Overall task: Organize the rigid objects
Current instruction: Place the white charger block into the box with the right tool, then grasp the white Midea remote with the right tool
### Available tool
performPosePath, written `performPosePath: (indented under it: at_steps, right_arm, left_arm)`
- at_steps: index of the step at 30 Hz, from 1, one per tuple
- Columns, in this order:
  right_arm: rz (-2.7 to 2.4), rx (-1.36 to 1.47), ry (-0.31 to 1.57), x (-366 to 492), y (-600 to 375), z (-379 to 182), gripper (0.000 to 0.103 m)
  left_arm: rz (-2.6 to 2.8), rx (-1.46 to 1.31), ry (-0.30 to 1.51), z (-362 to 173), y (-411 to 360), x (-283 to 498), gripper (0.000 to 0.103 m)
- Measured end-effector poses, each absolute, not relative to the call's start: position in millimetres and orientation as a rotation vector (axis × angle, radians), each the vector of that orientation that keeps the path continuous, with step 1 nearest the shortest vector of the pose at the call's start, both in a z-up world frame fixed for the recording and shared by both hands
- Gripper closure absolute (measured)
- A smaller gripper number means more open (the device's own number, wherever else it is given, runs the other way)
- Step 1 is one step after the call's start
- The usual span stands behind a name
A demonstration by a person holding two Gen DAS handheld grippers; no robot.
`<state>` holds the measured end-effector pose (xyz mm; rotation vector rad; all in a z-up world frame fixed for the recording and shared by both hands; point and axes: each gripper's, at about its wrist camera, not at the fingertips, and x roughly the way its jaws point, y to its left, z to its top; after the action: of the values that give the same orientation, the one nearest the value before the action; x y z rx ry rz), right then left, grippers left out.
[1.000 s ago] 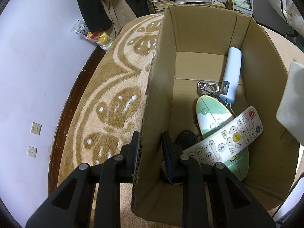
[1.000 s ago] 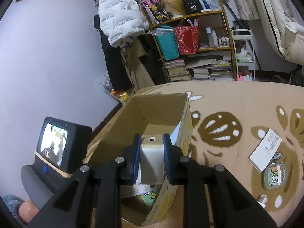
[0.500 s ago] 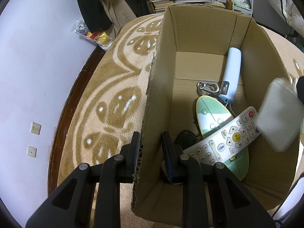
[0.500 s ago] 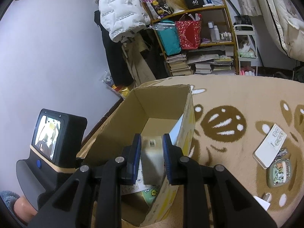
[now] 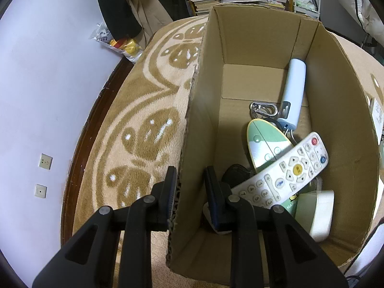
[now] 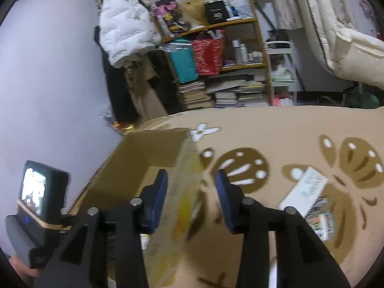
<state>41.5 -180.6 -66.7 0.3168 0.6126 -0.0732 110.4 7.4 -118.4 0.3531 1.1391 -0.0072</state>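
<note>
Cardboard box wall stays pinched by the left gripper; slipping could tip it. The right gripper, jaws just opened and empty, straddles the box's right wall and could snag it.

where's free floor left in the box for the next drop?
Bare floor in the box: the far end, before the blue tube and carabiner, plus a strip along the wall the left gripper clamps. Crowded: the near right, with remote, green oval and cream block.
</note>
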Motion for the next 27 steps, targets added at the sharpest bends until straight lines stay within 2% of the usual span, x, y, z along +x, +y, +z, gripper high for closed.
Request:
performPosePath:
  at_steps: [1,5,8,14,16,27]
  right_arm:
    - [-0.095,0.316,0.617,42,-186,-67,0.044]
    - [-0.166,0.333,0.638,47,-210,-72,0.035]
    - [-0.224,0.351,0.665,51,-230,-79,0.017]
    - [-0.309,0.361,0.716,57,-259,-95,0.010]
    - [-0.351,0.366,0.748,61,-271,-104,0.000]
    - [-0.503,0.443,0.834,66,-317,-140,0.000]
  left_arm:
    - [-0.007,0.355,1.137,-118,7,110,0.079]
    - [-0.007,0.356,1.139,-118,7,111,0.079]
    - [-0.007,0.356,1.138,-118,7,110,0.079]
    - [-0.007,0.358,1.137,-118,7,110,0.079]
    - [-0.008,0.361,1.137,-118,7,110,0.079]
    - [-0.006,0.371,1.141,-122,4,111,0.079]
